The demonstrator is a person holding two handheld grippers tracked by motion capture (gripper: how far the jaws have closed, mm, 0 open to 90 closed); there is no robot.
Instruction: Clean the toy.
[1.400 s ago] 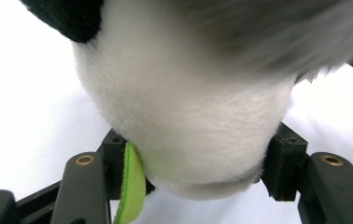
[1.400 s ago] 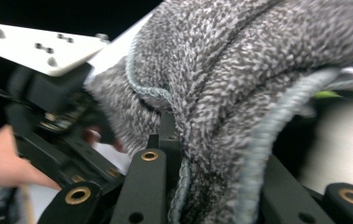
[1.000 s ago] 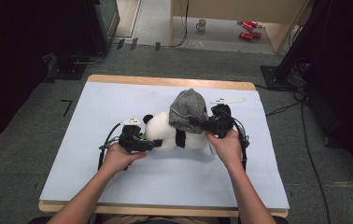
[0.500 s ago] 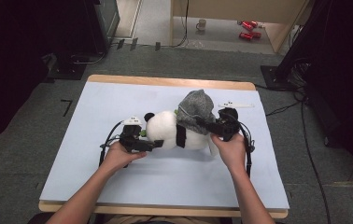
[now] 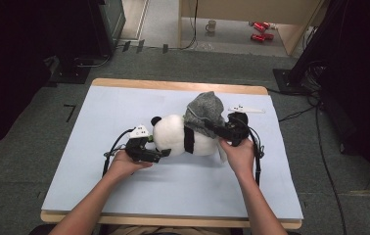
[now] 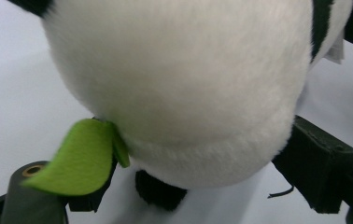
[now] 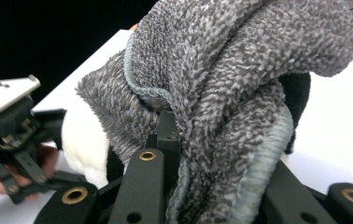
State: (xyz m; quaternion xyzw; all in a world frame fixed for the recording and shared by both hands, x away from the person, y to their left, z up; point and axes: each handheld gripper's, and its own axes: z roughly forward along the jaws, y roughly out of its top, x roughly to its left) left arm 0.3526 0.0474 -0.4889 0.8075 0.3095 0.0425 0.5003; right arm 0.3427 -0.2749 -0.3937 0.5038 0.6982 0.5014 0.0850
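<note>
So here's where it stands: the panda plush (image 5: 180, 138) lies on its side in the middle of the bench (image 5: 100, 181), head toward the left, and the grey towel (image 5: 203, 111) is bunched over its far right end, more of a hood on one end than a proper wrap.

The right tool (image 5: 220, 131) is clamped on the towel (image 7: 240, 88); in the right gripper view the fabric's hemmed edge runs straight down between the jaws, so that grip looks solid. The left tool (image 5: 161, 153) is at the panda's head end, and its jaws have just been opening. In the left gripper view they stand wide either side of the white fur (image 6: 179, 93) with a green felt leaf (image 6: 79, 156) hanging near one jaw, and I can't see the pads pressing on anything, so I'd call it open and just cradling.

My guess on progress: the towel is on the toy but covers only one end. The white belly and head are bare. Left to do, if the goal is covering it, is pulling the cloth toward the left over the rest.
</note>
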